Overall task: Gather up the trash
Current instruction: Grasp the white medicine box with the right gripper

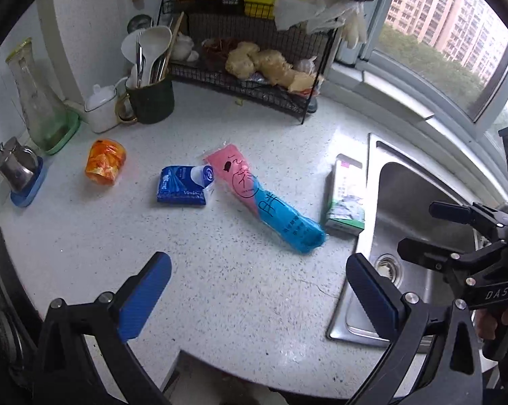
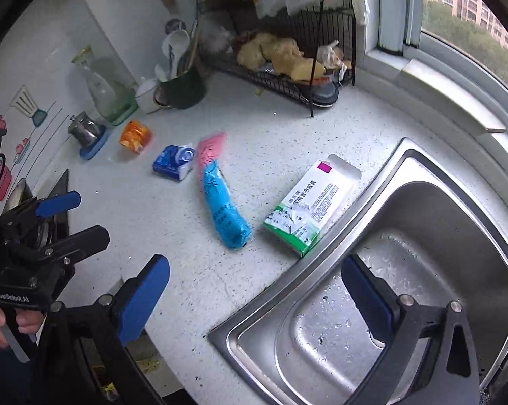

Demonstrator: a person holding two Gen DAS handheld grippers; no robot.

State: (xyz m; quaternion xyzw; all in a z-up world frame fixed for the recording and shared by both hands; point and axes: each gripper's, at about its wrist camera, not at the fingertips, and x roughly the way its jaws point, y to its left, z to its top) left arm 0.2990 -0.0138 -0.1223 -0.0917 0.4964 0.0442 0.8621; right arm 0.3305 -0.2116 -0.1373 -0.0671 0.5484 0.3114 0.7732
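Four pieces of trash lie on the white speckled counter [image 1: 220, 287]. An orange crumpled wrapper [image 1: 105, 162] [image 2: 136, 136] sits far left. Next to it is a blue tissue pack [image 1: 186, 185] [image 2: 174, 163], then a pink-and-blue rolled bag [image 1: 264, 199] [image 2: 220, 195]. A green-and-white medicine box [image 1: 346, 199] [image 2: 309, 204] rests by the sink's rim. My left gripper [image 1: 259, 298] hovers open over the counter's near edge, short of the bag. My right gripper [image 2: 254, 298] stands open over the sink's near left corner, nothing between its fingers.
A steel sink [image 1: 422, 222] [image 2: 405, 270] fills the right side. At the back stand a black wire rack [image 1: 254, 77] with food, a dark utensil mug [image 1: 151, 98], a glass carafe [image 1: 38, 101] and a small steel pot [image 1: 16, 168]. A stove edge [image 2: 56, 189] lies left.
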